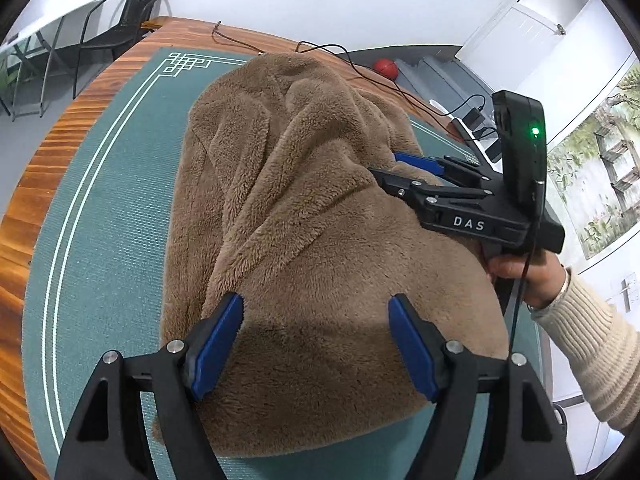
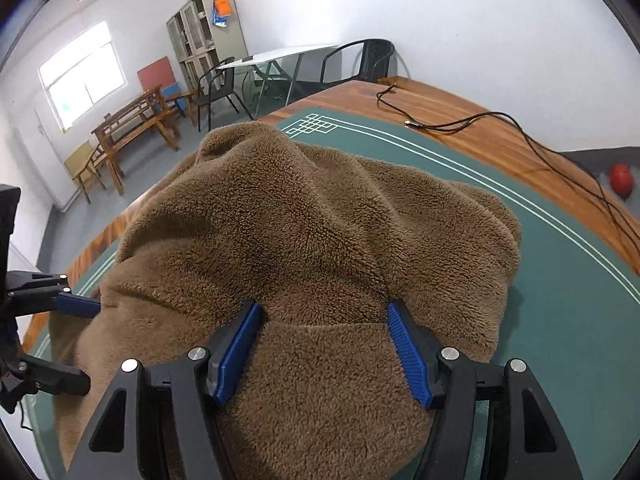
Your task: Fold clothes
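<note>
1. Left gripper [image 1: 316,344] sat at 6 o'clock in the left wrist view, jaws wide, blue pads either side of a fleece fold but not pinching it.
2. Right gripper [image 2: 322,346] sat at 6 o'clock in its own view, jaws fairly wide, pads astride a raised ridge of fleece; a firm pinch could not be told.
3. One brown fleece garment [image 1: 304,208] lay bunched mid-frame on one green mat [image 1: 112,216], filling most of it.
4. In the left view the right gripper showed at 3 o'clock, tips against the fleece, held by one hand [image 1: 528,276] in a cream ribbed sleeve [image 1: 600,344].
5. One wooden table [image 2: 472,120] carried the mat; two thin black cables [image 2: 460,124] trailed toward 2 o'clock.
6. One red ball [image 2: 621,181] lay on the floor at 3 o'clock.
7. Farther off: two black chairs [image 2: 218,84], one glass-top table [image 2: 280,56], one cabinet [image 2: 204,28] at 11 o'clock.
</note>
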Demonstrator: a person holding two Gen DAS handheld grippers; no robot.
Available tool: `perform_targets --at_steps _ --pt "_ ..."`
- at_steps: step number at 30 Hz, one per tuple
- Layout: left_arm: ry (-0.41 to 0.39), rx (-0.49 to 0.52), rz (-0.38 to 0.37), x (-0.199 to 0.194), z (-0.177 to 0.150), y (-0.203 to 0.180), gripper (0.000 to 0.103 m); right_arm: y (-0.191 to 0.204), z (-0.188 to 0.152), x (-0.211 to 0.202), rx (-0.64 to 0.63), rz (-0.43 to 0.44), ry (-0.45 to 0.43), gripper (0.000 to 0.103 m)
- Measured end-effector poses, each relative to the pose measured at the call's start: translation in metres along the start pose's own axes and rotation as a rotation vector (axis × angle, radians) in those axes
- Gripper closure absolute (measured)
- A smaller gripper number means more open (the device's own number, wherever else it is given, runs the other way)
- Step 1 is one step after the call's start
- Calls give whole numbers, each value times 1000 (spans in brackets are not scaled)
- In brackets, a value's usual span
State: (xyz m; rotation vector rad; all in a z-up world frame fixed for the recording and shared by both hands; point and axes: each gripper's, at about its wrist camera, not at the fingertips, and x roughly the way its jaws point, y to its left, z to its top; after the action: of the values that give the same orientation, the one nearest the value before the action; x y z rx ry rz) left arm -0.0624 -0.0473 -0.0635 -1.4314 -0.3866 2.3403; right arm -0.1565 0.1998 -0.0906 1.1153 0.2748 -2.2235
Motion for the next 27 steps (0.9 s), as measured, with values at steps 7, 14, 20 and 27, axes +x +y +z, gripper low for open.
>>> perform_targets --at_steps 7,14,20,27 --pt "-34 -127 -73 -31 29 17 23 -24 -6 -52 194 56 -94 12" --pt "-38 -272 -179 -27 63 60 19 -82 -55 -80 527 100 -95 5" --pt "62 -336 -264 8 68 82 18 -95 -79 -61 665 238 -35 5" --pt "83 -383 -333 25 67 111 18 -98 -85 -32 759 370 5 5"
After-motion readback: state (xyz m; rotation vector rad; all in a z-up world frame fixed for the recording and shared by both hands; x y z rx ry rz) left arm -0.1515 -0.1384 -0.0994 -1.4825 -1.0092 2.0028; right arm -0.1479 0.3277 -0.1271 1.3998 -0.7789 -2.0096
